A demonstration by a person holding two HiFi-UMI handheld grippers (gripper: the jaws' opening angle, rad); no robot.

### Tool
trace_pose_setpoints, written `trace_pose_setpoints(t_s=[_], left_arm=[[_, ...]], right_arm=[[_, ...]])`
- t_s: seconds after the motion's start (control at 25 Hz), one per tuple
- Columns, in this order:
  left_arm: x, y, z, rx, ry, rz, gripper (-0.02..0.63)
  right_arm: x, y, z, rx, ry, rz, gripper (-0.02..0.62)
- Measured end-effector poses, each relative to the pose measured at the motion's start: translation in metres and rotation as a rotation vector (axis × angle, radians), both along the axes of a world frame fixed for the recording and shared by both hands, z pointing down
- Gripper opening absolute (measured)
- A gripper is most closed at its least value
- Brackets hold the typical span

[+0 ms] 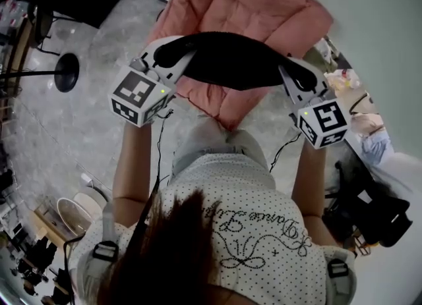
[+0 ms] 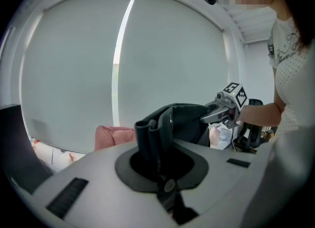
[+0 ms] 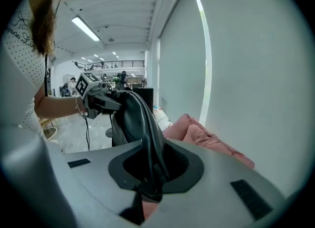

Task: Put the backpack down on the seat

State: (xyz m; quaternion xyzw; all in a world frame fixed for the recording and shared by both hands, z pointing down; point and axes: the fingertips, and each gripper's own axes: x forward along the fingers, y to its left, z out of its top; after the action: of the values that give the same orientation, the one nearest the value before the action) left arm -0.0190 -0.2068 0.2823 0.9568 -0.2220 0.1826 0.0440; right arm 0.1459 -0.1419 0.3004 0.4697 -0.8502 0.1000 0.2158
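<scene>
A black backpack [image 1: 224,60] hangs in the air between my two grippers, over a pink padded seat [image 1: 244,7]. My left gripper [image 1: 173,50] is shut on the bag's left end, where dark fabric [image 2: 155,133] bunches between the jaws. At the bag's right end, my right gripper [image 1: 287,73] is shut on a fold of the fabric [image 3: 147,148]. The left gripper view shows the right gripper [image 2: 224,113] across the bag, with the seat [image 2: 113,136] low behind. In the right gripper view the left gripper [image 3: 101,101] is at the bag's far end, and the seat [image 3: 206,138] lies below.
A black round stand base [image 1: 66,73] sits on the marble floor at left. A pale wall [image 1: 376,7] runs behind the seat. At right are a cluttered table [image 1: 359,99] and a black chair [image 1: 376,208]. Pale round stools [image 1: 72,211] stand at lower left.
</scene>
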Motion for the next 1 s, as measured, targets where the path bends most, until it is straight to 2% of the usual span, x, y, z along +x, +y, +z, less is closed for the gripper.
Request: trace_pose_setpoints(t_s=[0.4, 0.76, 1.0], left_arm=[[0.002, -0.027, 0.029, -0.052, -0.025, -0.012, 0.028], [0.009, -0.029, 0.039, -0.072, -0.026, -0.106, 0.028], [0.013, -0.035, 0.054, -0.088, -0.038, -0.165, 0.031]], right_arm=[[0.002, -0.025, 0.027, -0.054, -0.006, 0.003, 0.049], [0.012, -0.038, 0.036, -0.048, 0.012, -0.069, 0.049], [0.018, -0.047, 0.053, -0.086, -0.009, -0.116, 0.049]])
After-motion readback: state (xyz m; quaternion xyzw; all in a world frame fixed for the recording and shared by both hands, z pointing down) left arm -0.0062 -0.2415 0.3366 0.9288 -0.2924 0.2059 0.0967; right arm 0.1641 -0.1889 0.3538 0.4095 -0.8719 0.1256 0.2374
